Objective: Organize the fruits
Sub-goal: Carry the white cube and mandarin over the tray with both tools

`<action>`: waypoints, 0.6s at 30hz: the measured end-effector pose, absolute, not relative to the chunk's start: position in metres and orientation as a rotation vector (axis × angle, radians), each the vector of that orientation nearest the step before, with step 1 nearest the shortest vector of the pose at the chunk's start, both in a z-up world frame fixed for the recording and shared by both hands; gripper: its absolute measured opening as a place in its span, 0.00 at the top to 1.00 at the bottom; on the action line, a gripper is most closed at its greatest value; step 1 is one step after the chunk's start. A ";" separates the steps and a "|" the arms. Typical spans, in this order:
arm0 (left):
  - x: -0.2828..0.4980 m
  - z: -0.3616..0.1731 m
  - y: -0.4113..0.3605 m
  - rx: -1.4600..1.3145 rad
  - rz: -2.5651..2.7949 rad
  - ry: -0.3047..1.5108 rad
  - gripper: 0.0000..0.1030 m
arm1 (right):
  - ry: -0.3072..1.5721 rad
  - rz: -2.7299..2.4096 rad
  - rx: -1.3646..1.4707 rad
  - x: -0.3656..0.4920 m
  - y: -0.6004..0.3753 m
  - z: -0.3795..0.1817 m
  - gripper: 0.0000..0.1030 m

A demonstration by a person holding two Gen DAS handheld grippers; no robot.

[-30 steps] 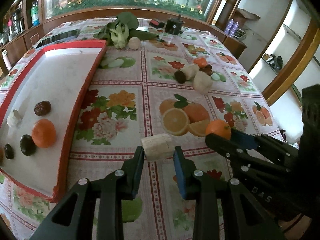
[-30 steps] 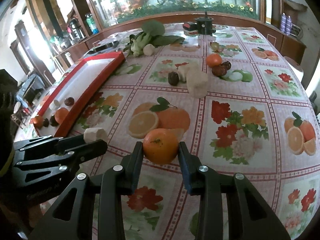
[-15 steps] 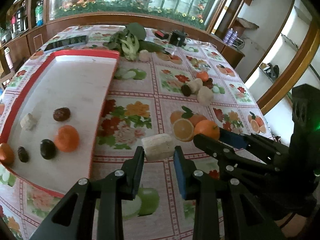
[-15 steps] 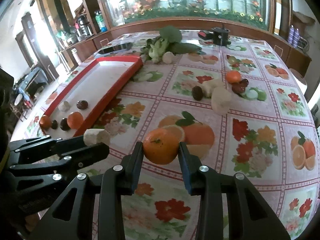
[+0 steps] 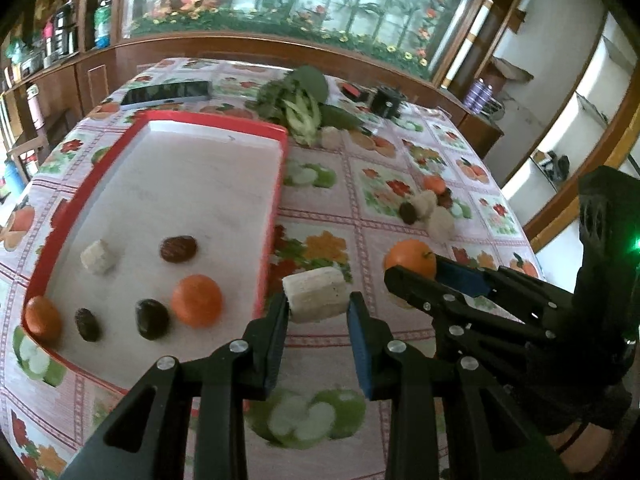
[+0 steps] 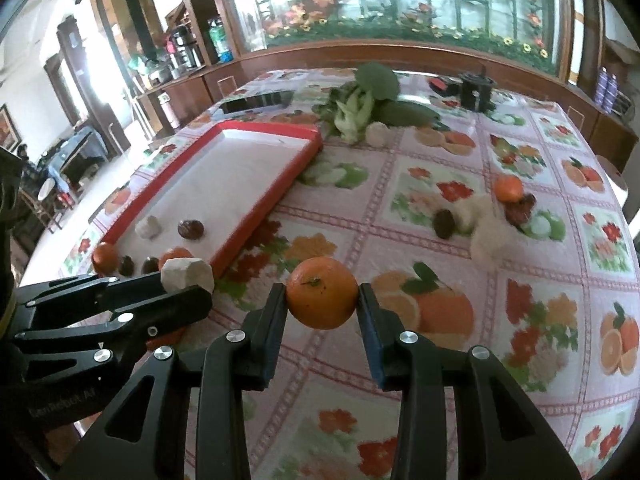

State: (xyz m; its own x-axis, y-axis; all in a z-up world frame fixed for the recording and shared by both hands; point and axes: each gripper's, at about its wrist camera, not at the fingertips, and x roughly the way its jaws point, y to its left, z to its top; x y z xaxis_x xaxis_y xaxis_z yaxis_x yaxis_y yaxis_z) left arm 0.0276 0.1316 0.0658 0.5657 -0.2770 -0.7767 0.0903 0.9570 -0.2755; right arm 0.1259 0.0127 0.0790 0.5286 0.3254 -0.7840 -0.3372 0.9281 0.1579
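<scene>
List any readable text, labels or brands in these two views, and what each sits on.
Raised lettering on the left gripper's black body, seen from the right wrist: blurred, not reliably readable.
Red and black item at the far end of the table: any marking too small to read.
Nothing readable elsewhere, including the red tray and the orange.

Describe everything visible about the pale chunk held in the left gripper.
The pale chunk is a short, cream-white cylinder with a rough, fibrous-looking surface and faceted cut ends, like a peeled section. It lies crosswise, clamped between the fingertips of the left gripper, off the tablecloth, just right of the red tray's rim. Only the pads touch it.
</scene>
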 end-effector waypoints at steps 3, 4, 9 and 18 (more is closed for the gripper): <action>0.033 0.067 0.148 -0.224 -0.183 0.937 0.68 | 0.929 0.419 -0.027 0.135 0.029 0.082 0.65; 0.034 0.068 0.153 -0.227 -0.173 0.934 0.68 | 0.927 0.427 -0.035 0.138 0.036 0.083 0.65; 0.046 0.071 0.188 -0.232 -0.099 0.917 0.68 | 0.919 0.467 -0.049 0.155 0.066 0.085 0.66; 0.074 0.061 0.239 -0.208 0.027 0.925 0.68 | 0.934 0.503 -0.051 0.194 0.112 0.069 0.66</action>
